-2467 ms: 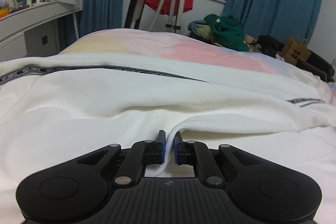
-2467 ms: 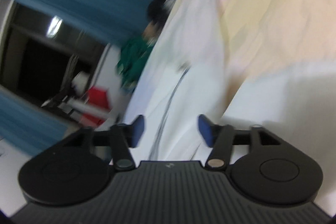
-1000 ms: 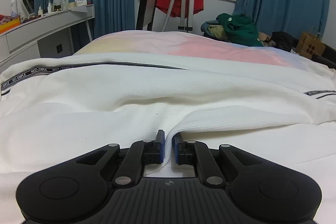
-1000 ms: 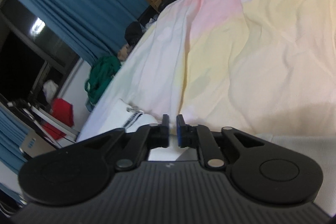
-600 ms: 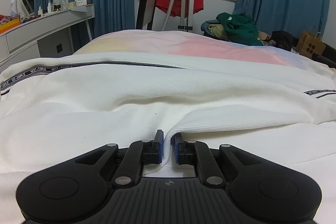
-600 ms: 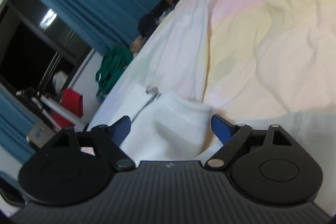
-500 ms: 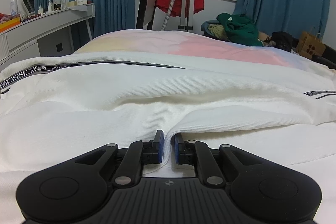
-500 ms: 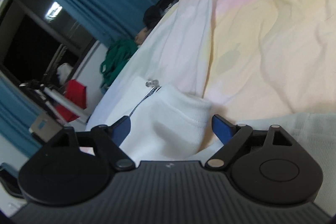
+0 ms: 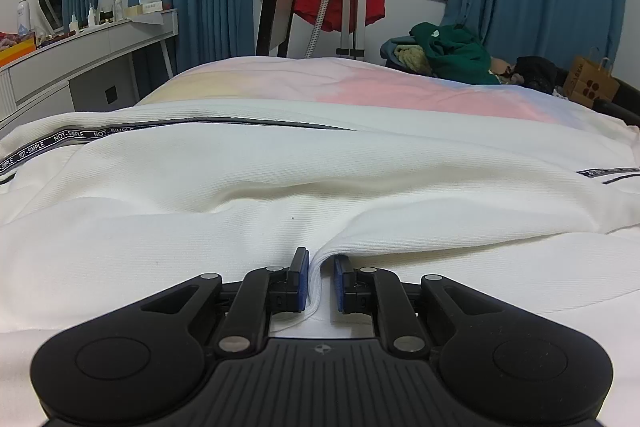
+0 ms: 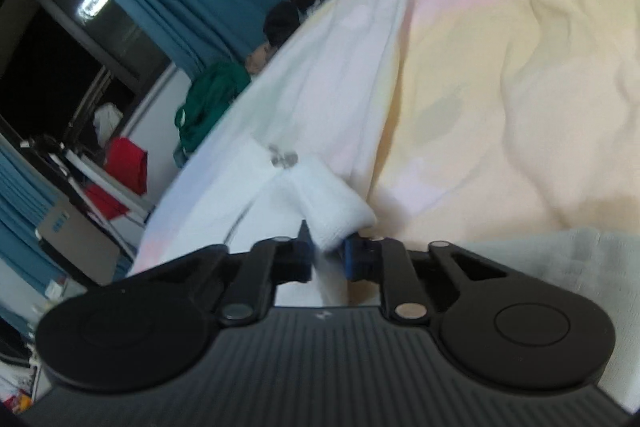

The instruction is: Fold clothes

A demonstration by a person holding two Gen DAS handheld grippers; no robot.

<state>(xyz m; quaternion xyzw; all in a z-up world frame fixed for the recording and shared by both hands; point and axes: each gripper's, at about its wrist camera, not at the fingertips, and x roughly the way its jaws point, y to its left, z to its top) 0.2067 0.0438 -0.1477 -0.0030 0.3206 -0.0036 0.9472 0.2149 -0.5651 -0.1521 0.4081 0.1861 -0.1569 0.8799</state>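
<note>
A white ribbed garment with a black lettered zip band lies spread across the bed in the left wrist view. My left gripper is shut on a fold of its near edge, low against the bed. In the right wrist view my right gripper is shut on a thick white cuff or corner of the garment, lifted a little above the bed, with a metal zip pull just beyond it. The view is tilted.
The bed has a pastel pink, yellow and blue cover. A desk with bottles stands left. A rack with a red cloth, a green clothes pile, a paper bag and blue curtains stand beyond the bed.
My right gripper, open half a second ago around the white cuff, has shut on it. My left gripper has kept its hold and has not moved.
</note>
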